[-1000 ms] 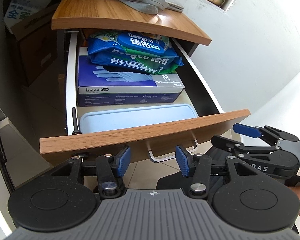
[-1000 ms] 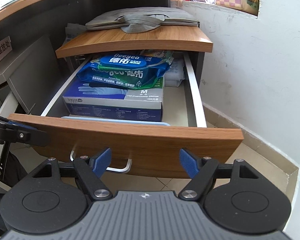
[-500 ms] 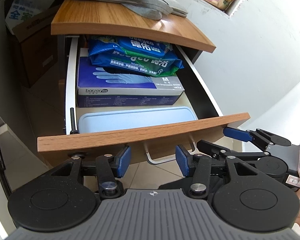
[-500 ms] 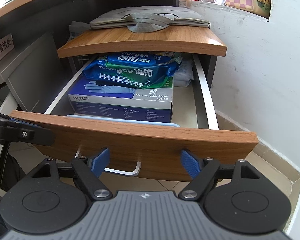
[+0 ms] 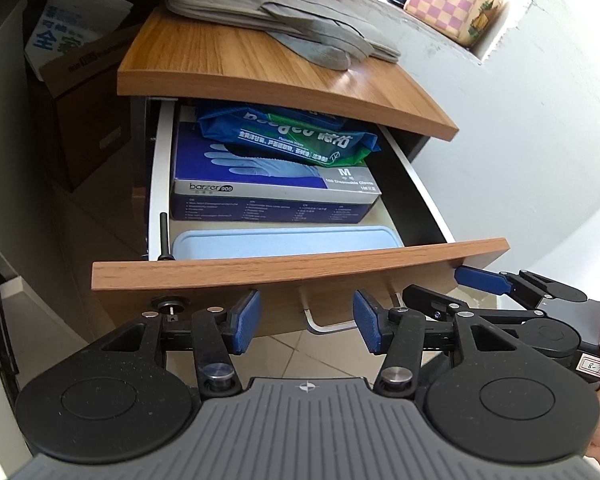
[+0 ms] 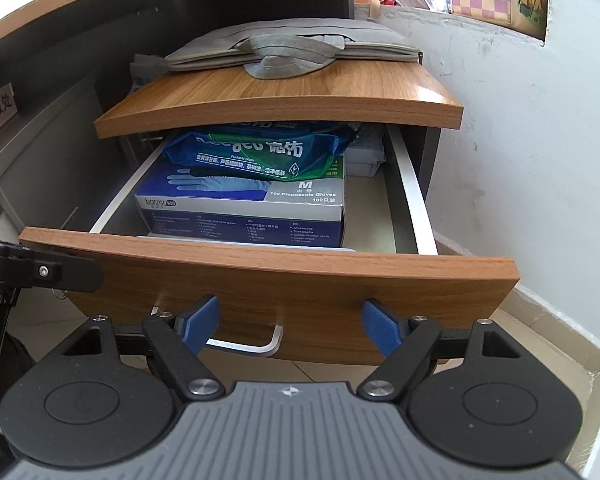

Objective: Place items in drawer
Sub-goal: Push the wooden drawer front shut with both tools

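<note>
**Both grippers at the drawer front, ready to push it shut**

The left gripper (image 5: 306,326) is hovering with its blue fingers spread and nothing between them, just in front of the metal handle (image 5: 328,326). The right gripper (image 6: 290,326) is also standing spread and empty, low before the drawer front (image 6: 300,276), on the handle's right side.

The drawer (image 5: 158,184) is standing pulled out under the cabinet top (image 5: 260,80). Inside it, the glove box (image 5: 268,188) is lying along the back, the wipes pack (image 5: 292,136) is resting on top of it, and a pale blue tray (image 5: 284,242) is lying against the front edge. The items seem to be already inside, so closing is probably the step now.

To do it well, press flat on the wooden front near its middle, so the drawer is sliding straight on its rails. The wipes pack is sitting high; watch that it is not catching the cabinet top.
</note>
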